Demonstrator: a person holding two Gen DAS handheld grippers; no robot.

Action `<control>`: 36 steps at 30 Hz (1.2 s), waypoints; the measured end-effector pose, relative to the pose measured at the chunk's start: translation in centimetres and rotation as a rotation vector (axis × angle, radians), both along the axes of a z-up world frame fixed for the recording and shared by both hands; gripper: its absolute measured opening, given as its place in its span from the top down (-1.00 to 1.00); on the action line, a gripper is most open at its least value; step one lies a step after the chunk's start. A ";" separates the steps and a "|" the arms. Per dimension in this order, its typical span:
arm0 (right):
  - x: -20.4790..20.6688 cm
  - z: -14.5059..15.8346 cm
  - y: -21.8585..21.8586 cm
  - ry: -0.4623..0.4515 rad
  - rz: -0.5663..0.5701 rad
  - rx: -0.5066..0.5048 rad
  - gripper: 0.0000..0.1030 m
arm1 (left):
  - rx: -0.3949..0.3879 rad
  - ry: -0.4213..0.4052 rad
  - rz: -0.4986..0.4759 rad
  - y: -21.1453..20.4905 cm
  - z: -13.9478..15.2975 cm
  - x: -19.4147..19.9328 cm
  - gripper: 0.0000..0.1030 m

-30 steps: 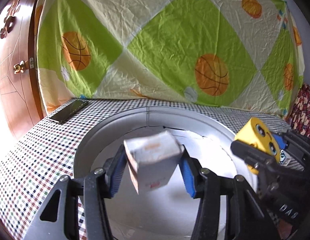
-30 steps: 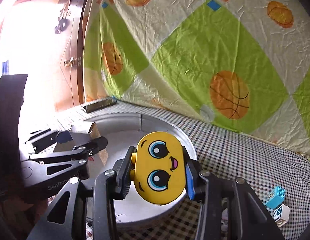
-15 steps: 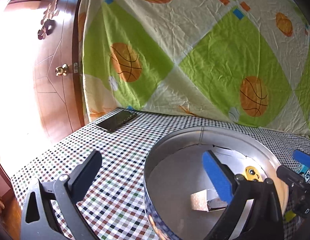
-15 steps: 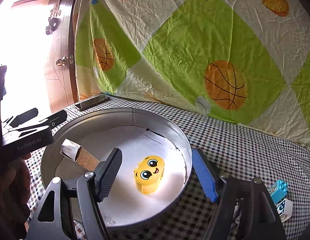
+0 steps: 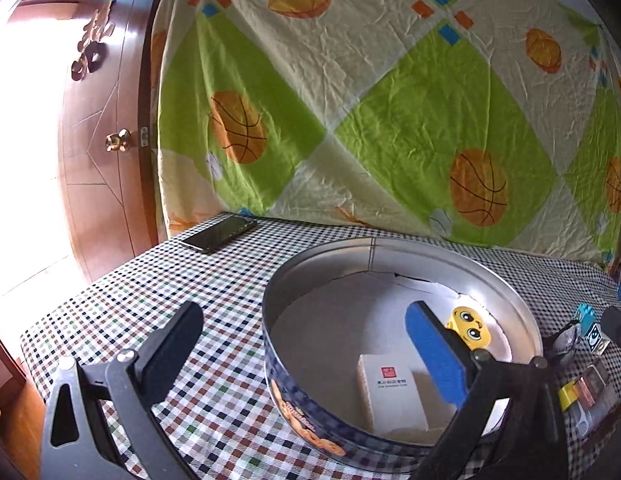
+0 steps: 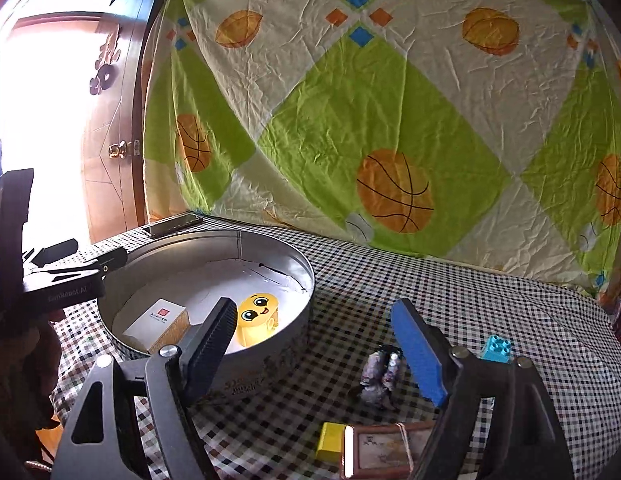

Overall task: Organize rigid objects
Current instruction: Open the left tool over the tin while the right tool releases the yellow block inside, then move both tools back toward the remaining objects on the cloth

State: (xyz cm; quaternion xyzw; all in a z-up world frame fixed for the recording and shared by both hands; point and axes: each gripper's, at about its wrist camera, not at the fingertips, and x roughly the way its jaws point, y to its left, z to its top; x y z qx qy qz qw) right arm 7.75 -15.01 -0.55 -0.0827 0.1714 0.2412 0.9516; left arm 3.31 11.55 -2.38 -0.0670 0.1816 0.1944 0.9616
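A round metal tin (image 5: pixel 390 246) (image 6: pixel 214 240) stands on the checkered table. Inside it lie a white box (image 5: pixel 390 390) (image 6: pixel 158 320) and a yellow smiley-face toy (image 5: pixel 470 326) (image 6: pixel 256 314). My left gripper (image 5: pixel 306 344) is open and empty, over the tin's left rim. My right gripper (image 6: pixel 314 338) is open and empty, over the tin's right rim. The left gripper's body also shows in the right wrist view (image 6: pixel 66 284). On the table right of the tin lie a blue brick (image 6: pixel 497 348), a small dark figure (image 6: pixel 380 372), a yellow block (image 6: pixel 330 440) and a framed card (image 6: pixel 384 450).
A black phone (image 5: pixel 218 234) lies at the table's far left corner. A basketball-print sheet (image 5: pixel 390 100) hangs behind the table. A wooden door (image 5: pixel 98 152) is to the left. The table's left edge (image 5: pixel 38 328) drops off near my left gripper.
Both grippers opened: the white box and the yellow toy dropped into the tin. Both grippers then pulled back and up, the right one shifting right.
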 end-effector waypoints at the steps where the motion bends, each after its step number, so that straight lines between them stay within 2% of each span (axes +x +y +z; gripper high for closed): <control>1: -0.1 -0.1 -0.6 0.001 -0.011 0.002 -0.58 | 0.001 -0.005 -0.008 -0.4 0.1 -0.1 -0.99; 9: -1.4 -1.7 -7.9 0.039 -0.152 -0.009 -0.58 | 0.019 -0.022 -0.173 -6.9 0.5 -0.2 -0.99; 16: -2.4 -4.2 -13.7 0.156 -0.280 0.025 -0.58 | 0.009 0.015 -0.351 -13.1 -0.5 -0.3 -0.99; 20: -3.5 -5.9 -14.3 0.204 -0.273 0.034 -0.59 | 0.050 0.044 -0.411 -16.0 -1.4 -0.5 -0.99; 23: -4.1 -6.8 -13.7 0.238 -0.243 0.023 -0.59 | 0.063 0.055 -0.418 -16.7 -1.7 -0.4 -0.99; 33: -4.2 -8.2 -11.5 0.297 -0.144 0.001 -0.59 | 0.041 0.085 -0.402 -15.9 -2.9 0.1 -0.99; 36: -4.4 -8.5 -10.8 0.304 -0.116 -0.045 -0.59 | 0.039 0.078 -0.404 -15.7 -2.8 0.0 -0.99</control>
